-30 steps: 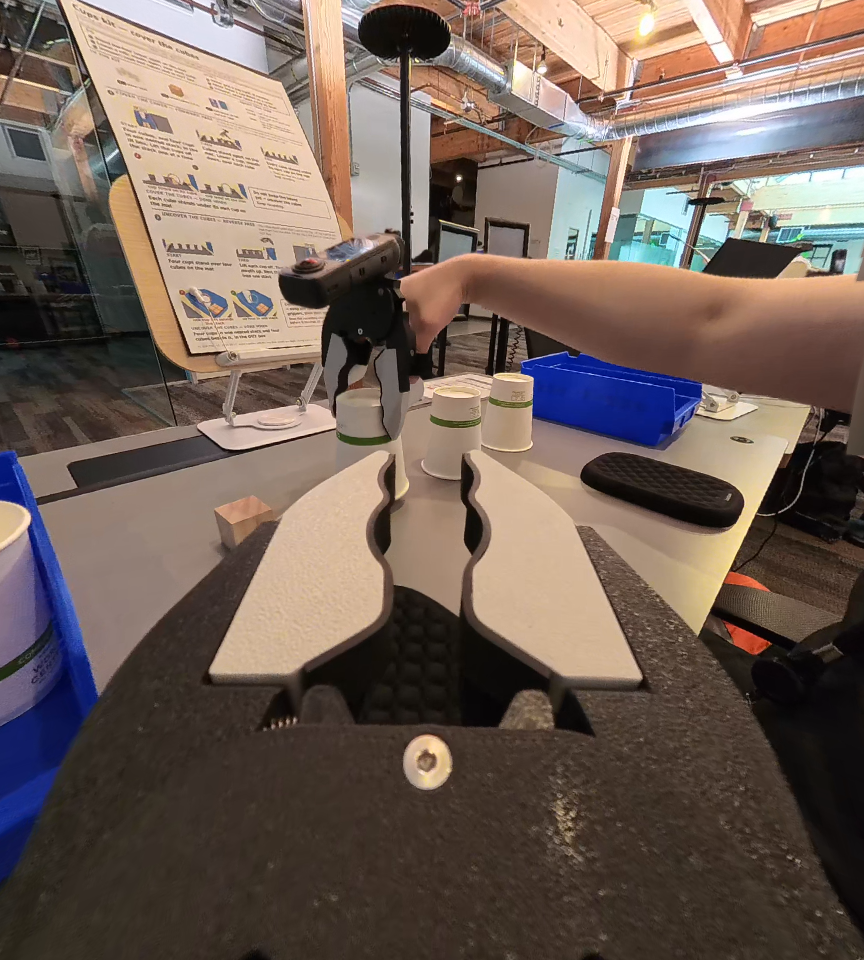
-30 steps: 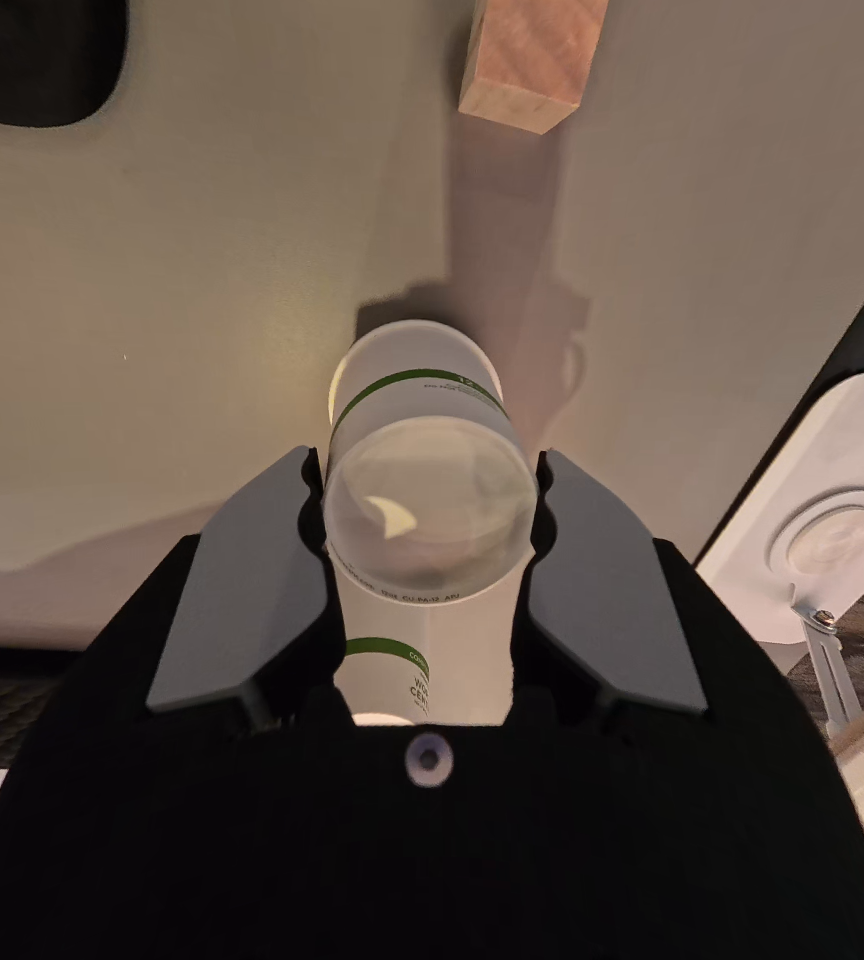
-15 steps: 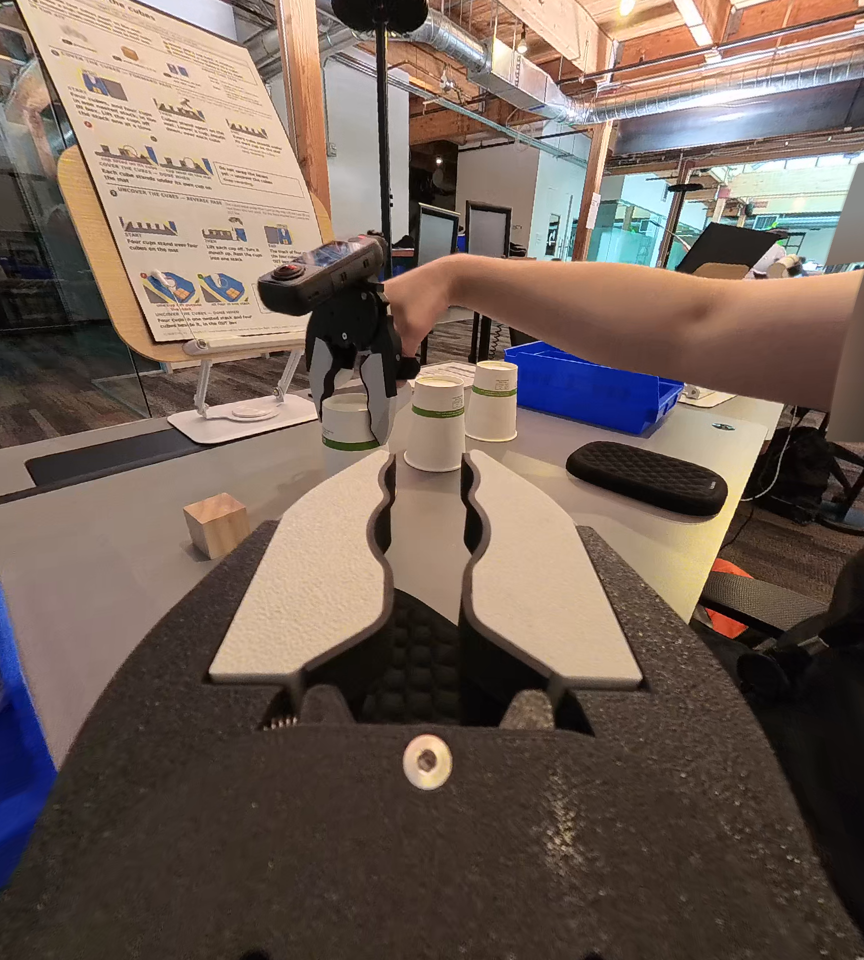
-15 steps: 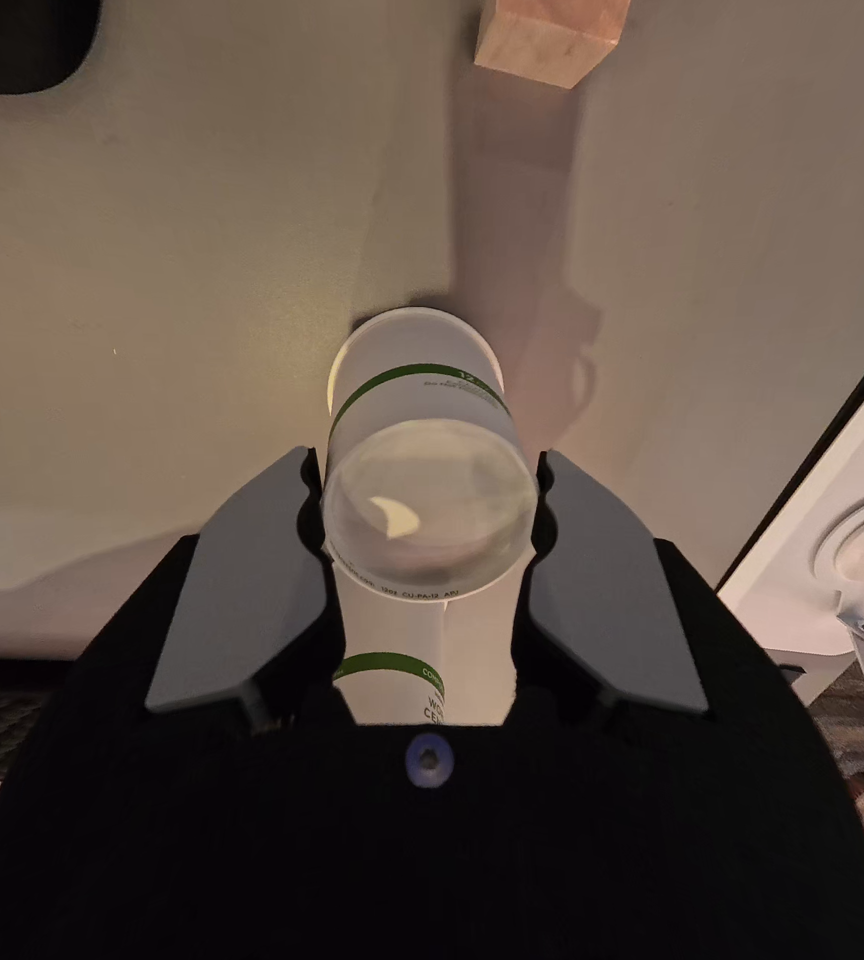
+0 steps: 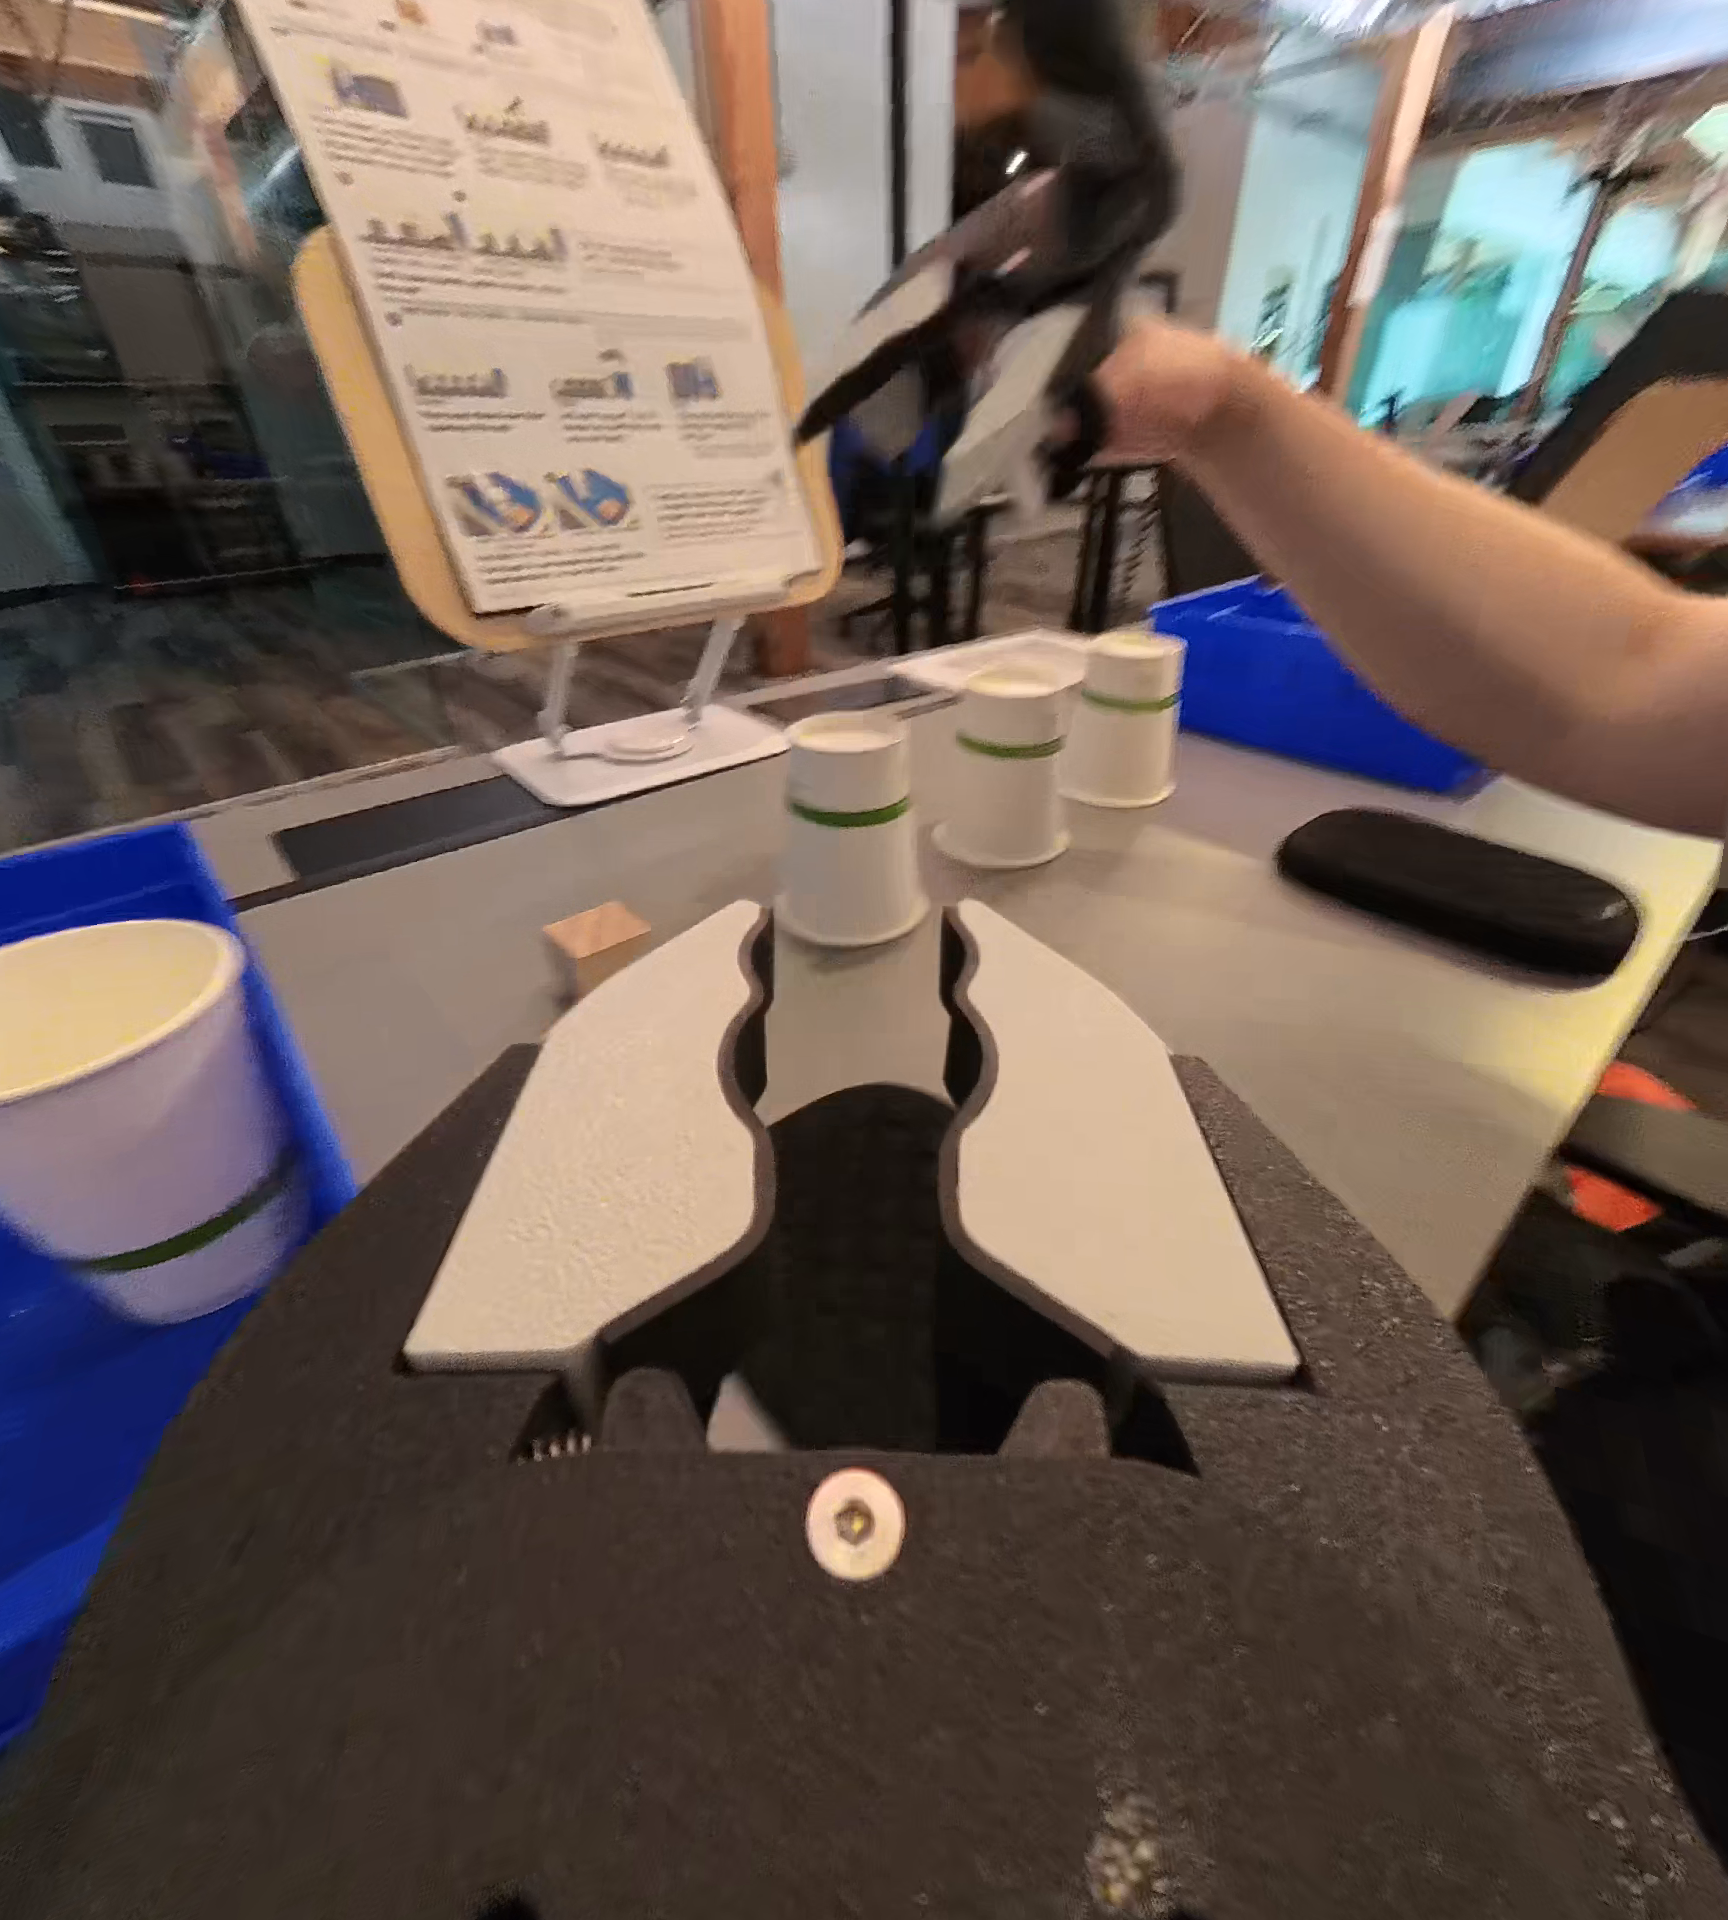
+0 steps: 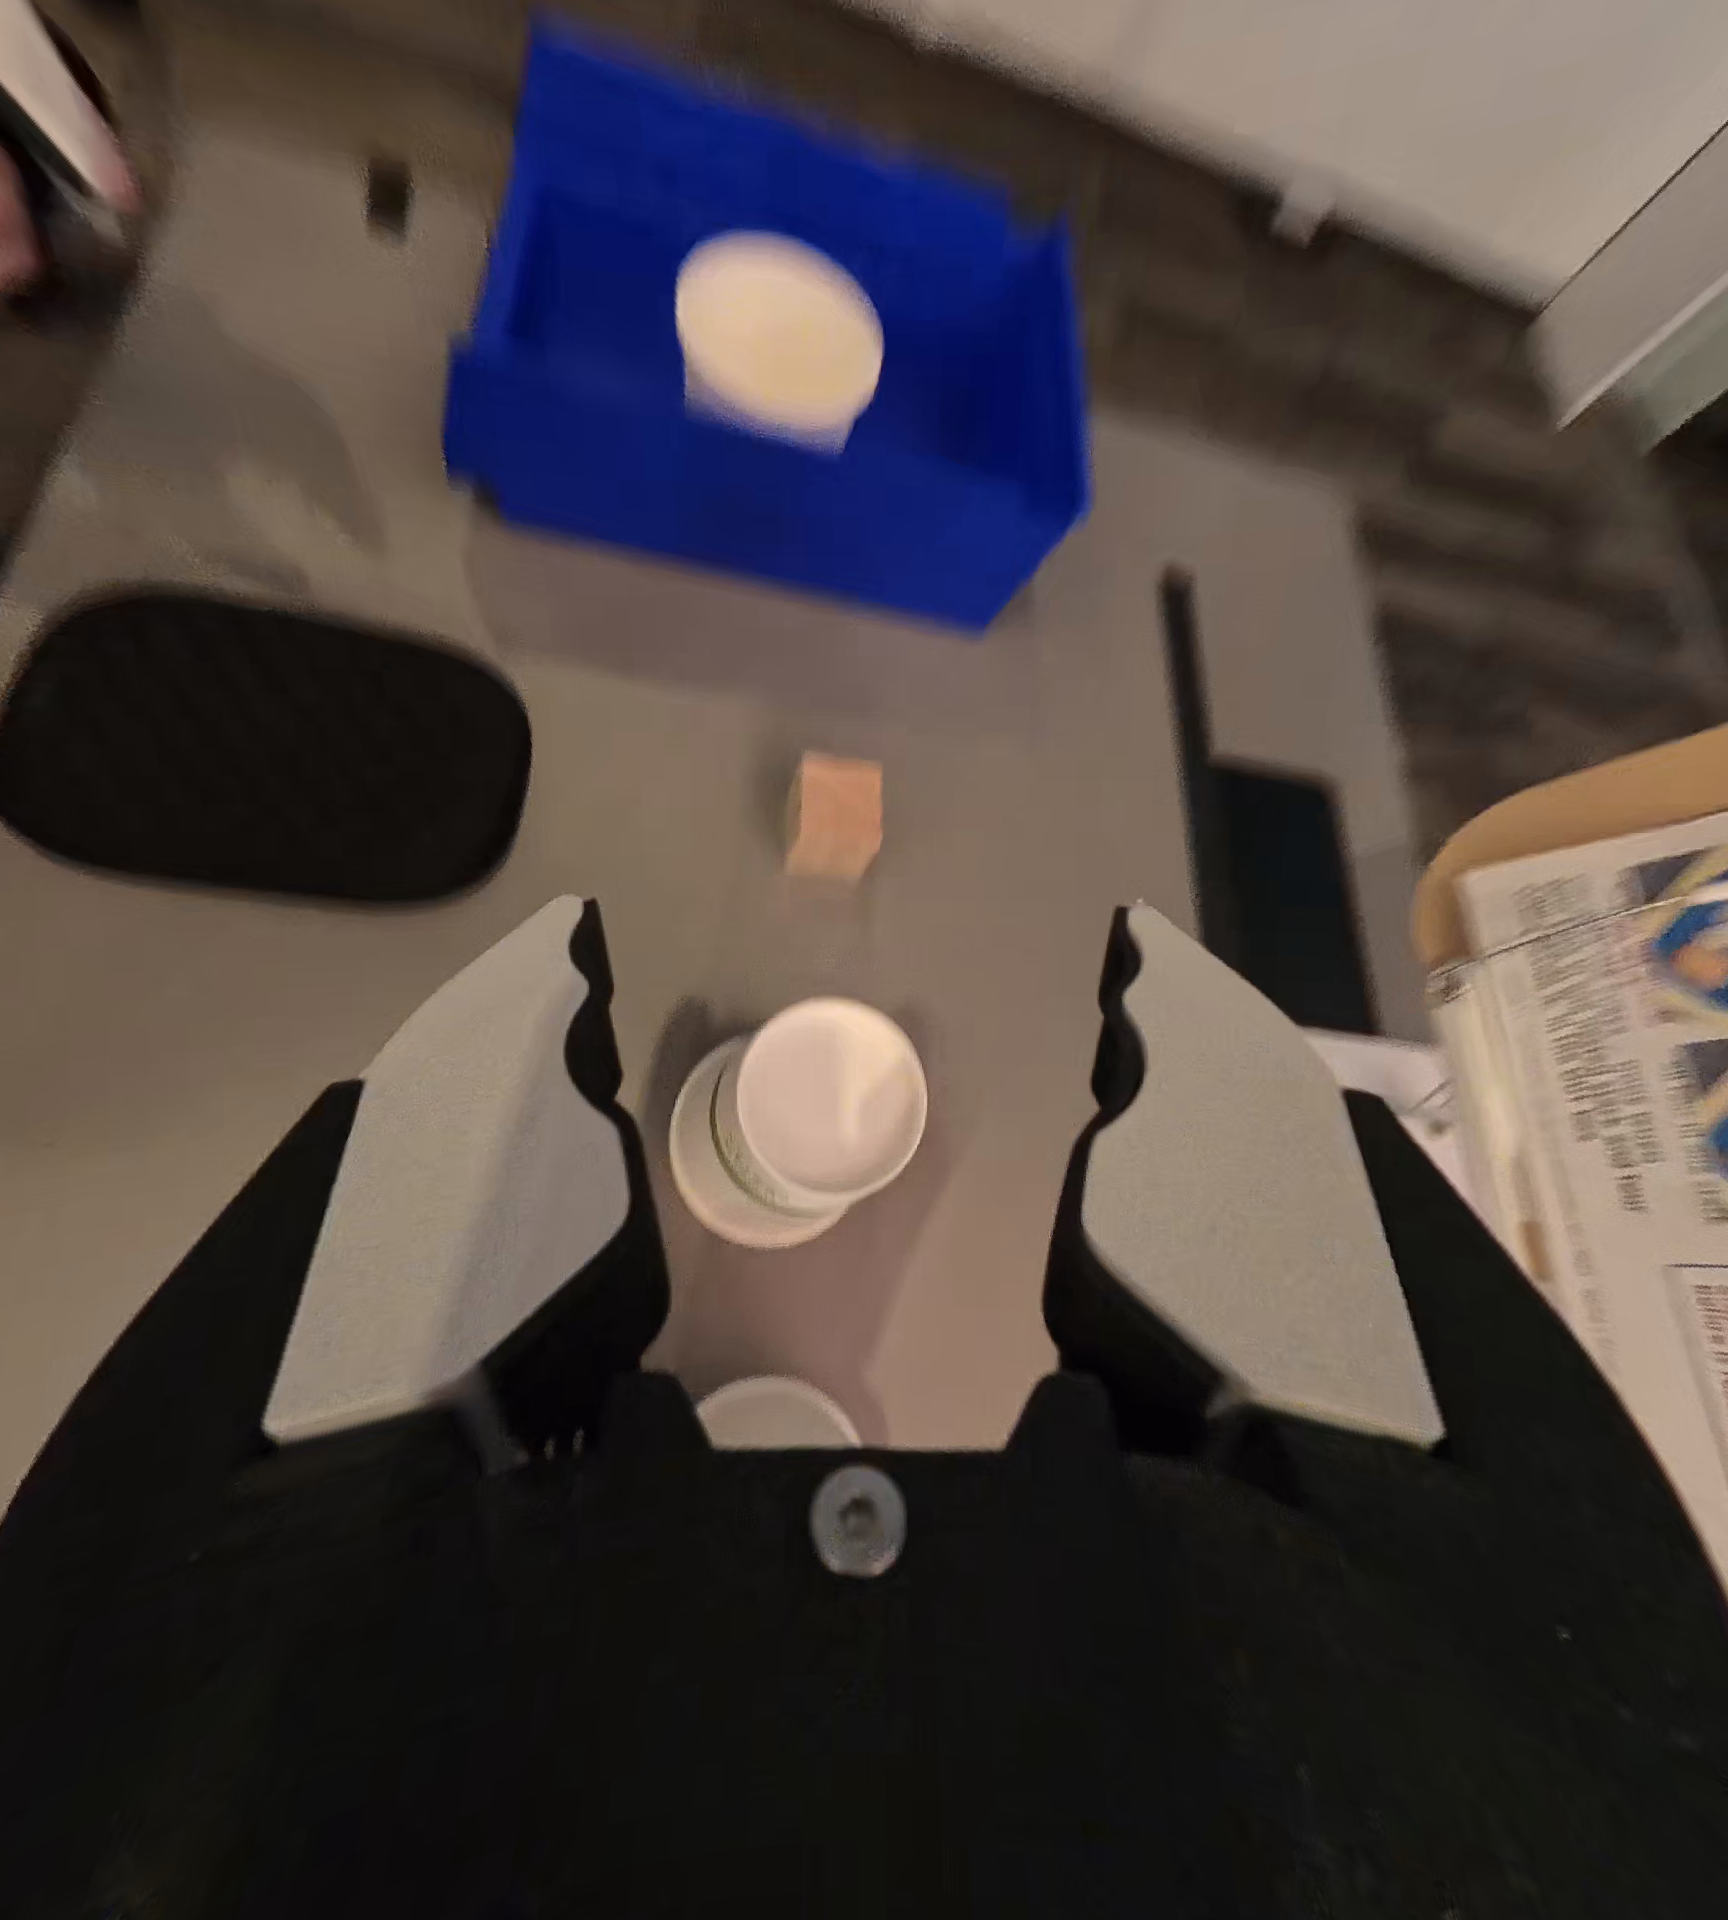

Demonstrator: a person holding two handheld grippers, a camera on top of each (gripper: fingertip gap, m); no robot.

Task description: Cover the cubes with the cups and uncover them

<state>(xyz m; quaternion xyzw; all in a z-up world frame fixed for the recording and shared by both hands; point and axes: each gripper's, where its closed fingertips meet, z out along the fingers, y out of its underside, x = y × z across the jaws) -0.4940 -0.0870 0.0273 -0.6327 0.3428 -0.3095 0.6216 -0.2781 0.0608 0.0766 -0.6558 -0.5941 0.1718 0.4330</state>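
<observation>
Three white paper cups with green bands stand upside down in a row on the grey table [image 5: 1203,987]: the nearest cup [image 5: 849,831], the middle cup [image 5: 1005,769] and the far cup [image 5: 1125,727]. A wooden cube [image 5: 595,940] lies uncovered to the left of the nearest cup. My left gripper [image 5: 855,914] is open and empty, low over the table, pointing at the nearest cup. My right gripper [image 6: 855,914] is wide open and empty, raised high above that cup [image 6: 808,1112]; it also shows blurred in the air in the left wrist view [image 5: 881,457]. The cube [image 6: 834,816] lies beyond the cup.
A blue bin [image 5: 49,894] at the left holds an upright cup [image 5: 81,1101]; it also shows in the right wrist view [image 6: 631,488]. A second blue bin [image 5: 1286,686] stands at the back right. A black pad [image 5: 1462,904] lies at the right. An instruction board [image 5: 548,343] stands behind.
My right gripper opened, let go of the upside-down cup on the table and rose well above it. My left gripper's fingers parted slightly and its view swung left.
</observation>
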